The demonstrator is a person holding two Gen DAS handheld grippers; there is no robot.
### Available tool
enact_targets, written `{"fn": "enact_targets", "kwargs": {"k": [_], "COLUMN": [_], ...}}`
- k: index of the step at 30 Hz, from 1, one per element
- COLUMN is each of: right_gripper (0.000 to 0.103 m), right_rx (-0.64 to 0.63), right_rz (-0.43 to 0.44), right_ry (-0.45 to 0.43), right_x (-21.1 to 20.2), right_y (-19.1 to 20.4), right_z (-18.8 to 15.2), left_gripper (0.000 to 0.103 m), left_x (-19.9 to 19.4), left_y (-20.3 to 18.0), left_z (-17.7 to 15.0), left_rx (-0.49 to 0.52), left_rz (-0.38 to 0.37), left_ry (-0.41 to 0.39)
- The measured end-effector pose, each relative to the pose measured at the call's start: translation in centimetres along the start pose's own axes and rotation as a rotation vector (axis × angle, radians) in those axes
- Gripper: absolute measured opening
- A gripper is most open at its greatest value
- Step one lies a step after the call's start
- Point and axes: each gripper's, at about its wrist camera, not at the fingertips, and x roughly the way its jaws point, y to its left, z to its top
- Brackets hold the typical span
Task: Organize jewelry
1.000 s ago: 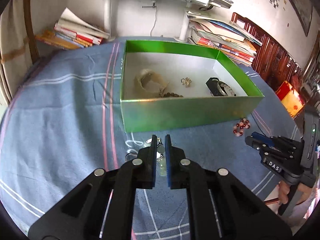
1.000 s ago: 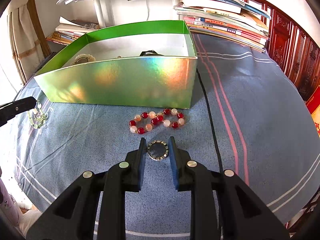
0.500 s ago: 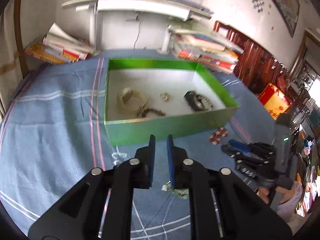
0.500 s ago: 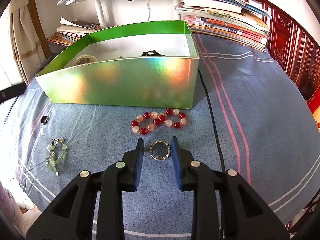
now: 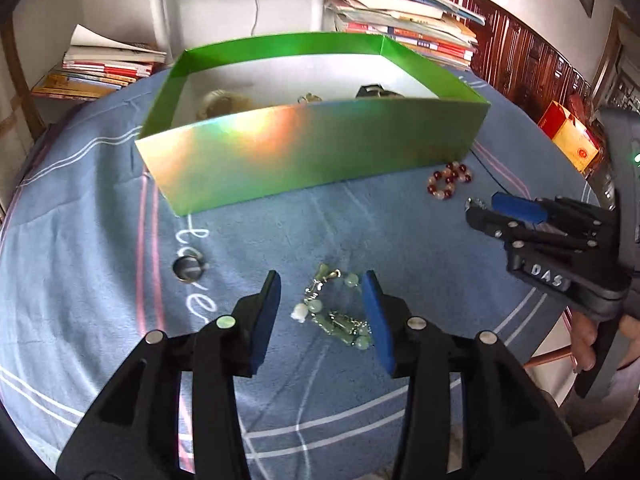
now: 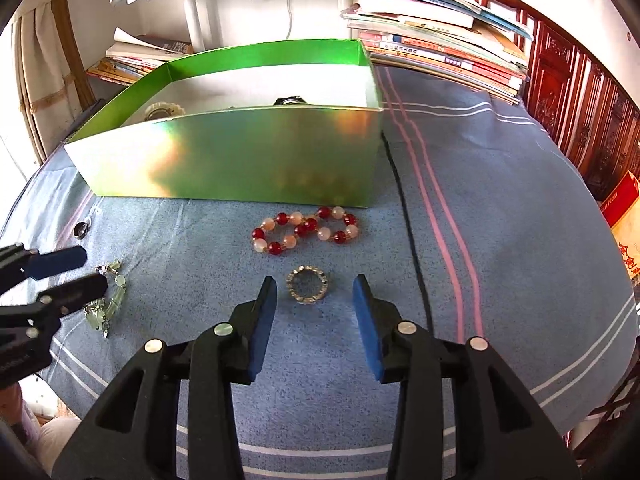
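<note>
Left wrist view: the left gripper (image 5: 322, 312), which clamped the green bead bracelet (image 5: 334, 314) a second ago, is opening, and the bracelet now lies loose on the cloth between its fingers, in front of the shiny green box (image 5: 312, 148). So it needs regrasping. The right gripper (image 6: 314, 308) is opening around a small faceted metal ring (image 6: 307, 289), not pressing it.

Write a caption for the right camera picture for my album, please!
Opening right claw above a sparkly ring, red-and-pink bead bracelet beside the green box.

Iridescent green box (image 6: 240, 160), blue pink-striped cloth (image 6: 500, 200)
</note>
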Motion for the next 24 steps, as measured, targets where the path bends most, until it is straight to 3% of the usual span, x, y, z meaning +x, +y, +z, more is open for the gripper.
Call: {"fn": "enact_targets", "kwargs": {"k": [7, 11, 16, 18, 20, 21, 24], "right_gripper": [0.042, 0.042, 0.041, 0.023, 0.019, 0.017, 0.008], "right_rx": [0.011, 0.082, 0.047, 0.011, 0.001, -0.003, -0.016], "right_rz": [0.040, 0.017, -0.041, -0.038, -0.018, -0.008, 0.014], "right_ry": [0.001, -0.002, 0.010, -0.003, -0.003, -0.002, 0.006], "right_x": [1.0, 1.7, 3.1, 3.1, 3.0, 2.9, 2.5], "right_y": [-0.2, -1.5, -1.1, -0.4, 0.0, 0.1, 0.6], "right_z": [1.6, 2.9, 3.6, 3.5, 3.4, 3.4, 3.0], "left_gripper": [0.044, 0.043, 0.036, 0.030, 0.022, 0.013, 0.010], "left_x": [1.1, 1.2, 1.3, 1.3, 1.2, 1.2, 1.0], "left_y": [-0.4, -0.4, -0.4, -0.4, -0.1, 0.3, 1.1], "left_z": [-0.2, -0.3, -0.2, -0.2, -0.2, -0.1, -0.1], "left_rx": [-0.002, 0.003, 0.004, 0.007, -0.007, -0.024, -0.053], "left_rz": [-0.022, -0.011, 0.010, 0.030, 0.040, 0.038, 0.030], "left_ry": [0.019, 0.008, -0.007, -0.014, -0.015, -0.013, -0.011]}}
